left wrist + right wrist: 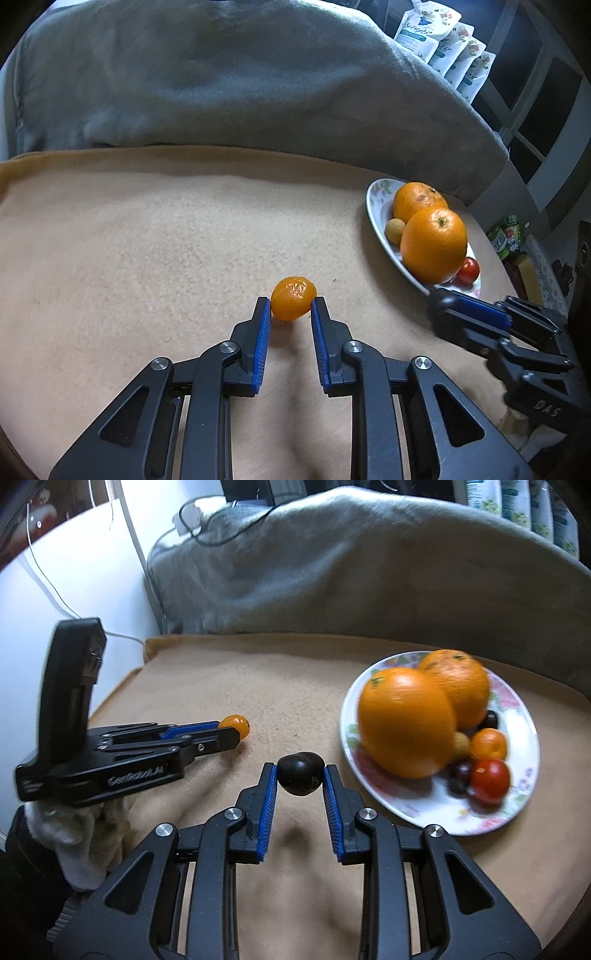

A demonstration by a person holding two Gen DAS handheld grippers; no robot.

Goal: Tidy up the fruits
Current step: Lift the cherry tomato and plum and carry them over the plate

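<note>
Grey blanket point(236, 74) behind tan tabletop point(147, 240)

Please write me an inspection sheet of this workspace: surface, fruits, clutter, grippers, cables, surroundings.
Surface: tan blanket covers the table.
Job's things: floral plate holds two big oranges, a small orange fruit, a red tomato, dark fruits and a pale round one. A small orange fruit and a dark fruit are off the plate.
Clutter: nothing seen on the blanket.
Grippers: left gripper shut on the small orange fruit; right gripper shut on the dark fruit.
Cables: white and dark cables behind the table, at the wall.
Surroundings: grey blanket heaped behind; white pouches on a shelf.
</note>
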